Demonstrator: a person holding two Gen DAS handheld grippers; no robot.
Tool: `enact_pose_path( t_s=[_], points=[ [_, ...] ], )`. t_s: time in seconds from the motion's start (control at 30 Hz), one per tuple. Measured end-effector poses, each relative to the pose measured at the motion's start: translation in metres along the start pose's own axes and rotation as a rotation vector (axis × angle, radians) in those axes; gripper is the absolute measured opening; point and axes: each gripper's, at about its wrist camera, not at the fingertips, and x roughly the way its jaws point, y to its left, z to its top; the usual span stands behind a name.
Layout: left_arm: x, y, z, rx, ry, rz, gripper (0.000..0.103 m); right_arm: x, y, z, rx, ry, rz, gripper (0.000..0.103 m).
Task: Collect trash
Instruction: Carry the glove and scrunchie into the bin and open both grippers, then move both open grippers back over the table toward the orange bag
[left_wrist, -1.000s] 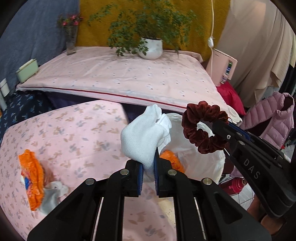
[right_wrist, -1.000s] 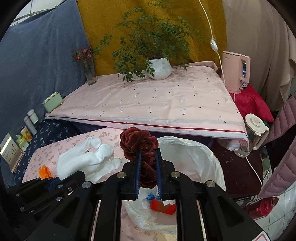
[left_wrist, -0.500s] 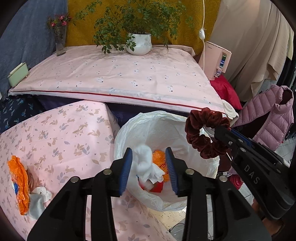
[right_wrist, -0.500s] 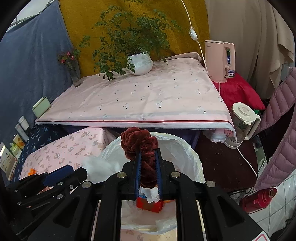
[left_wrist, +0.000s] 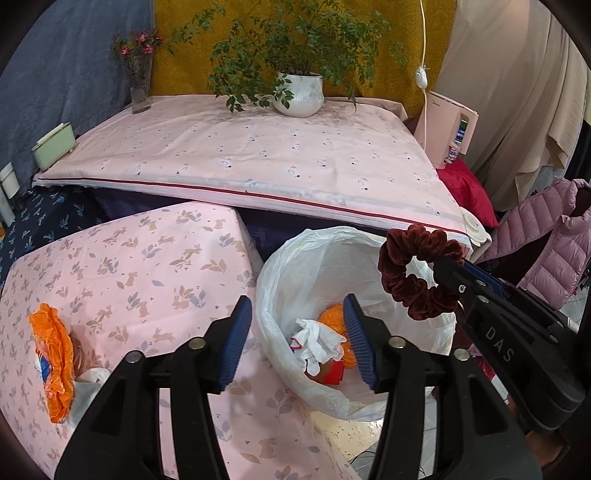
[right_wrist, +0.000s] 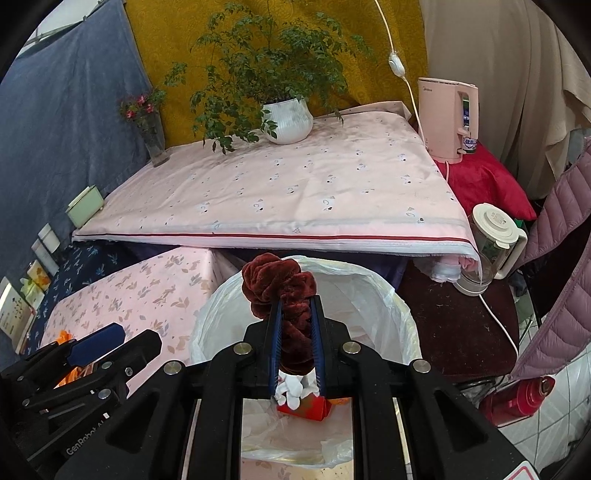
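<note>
A bin lined with a white plastic bag (left_wrist: 291, 258) stands beside the low pink table (left_wrist: 147, 258); it also shows in the right wrist view (right_wrist: 388, 295). A white crumpled cloth (left_wrist: 317, 341) lies inside it on orange and red trash, and shows in the right wrist view (right_wrist: 291, 387). My left gripper (left_wrist: 295, 339) is open and empty above the bin. My right gripper (right_wrist: 296, 332) is shut on a dark red scrunchie (right_wrist: 280, 288) and holds it over the bin; the scrunchie also shows in the left wrist view (left_wrist: 417, 273). An orange wrapper (left_wrist: 51, 350) and a white scrap (left_wrist: 88, 380) lie on the table's left.
A larger pink-covered table (left_wrist: 258, 155) behind holds a potted plant (left_wrist: 299, 92), a flower vase (left_wrist: 140, 85) and a green box (left_wrist: 51, 146). A pink water dispenser (right_wrist: 447, 118), a blender jug (right_wrist: 487, 251), a red flask (right_wrist: 517, 398) and a pink jacket (left_wrist: 546, 251) stand at the right.
My left gripper opened and let go of the white cloth, which dropped into the bin. My right gripper moved further over the bin, still holding the scrunchie.
</note>
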Motion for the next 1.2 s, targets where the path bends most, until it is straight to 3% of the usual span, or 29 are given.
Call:
enact_pose_path(
  t_s=[0.03, 0.4, 0.53, 1.2],
  points=[
    [-0.001, 0.001, 0.0, -0.002, -0.002, 0.003, 0.052, 0.0, 0.002, 0.0, -0.002, -0.001, -0.001, 0.019],
    [-0.01, 0.026, -0.004, -0.045, -0.021, 0.038, 0.062, -0.006, 0.022, 0.005, -0.033, -0.019, 0.005, 0.024],
    [-0.015, 0.036, -0.007, -0.059, -0.03, 0.055, 0.065, -0.011, 0.035, 0.005, -0.053, -0.031, 0.017, 0.032],
    [-0.048, 0.12, -0.034, -0.194, -0.062, 0.171, 0.077, -0.016, 0.118, -0.023, -0.18, -0.004, 0.1, 0.037]
  ],
)
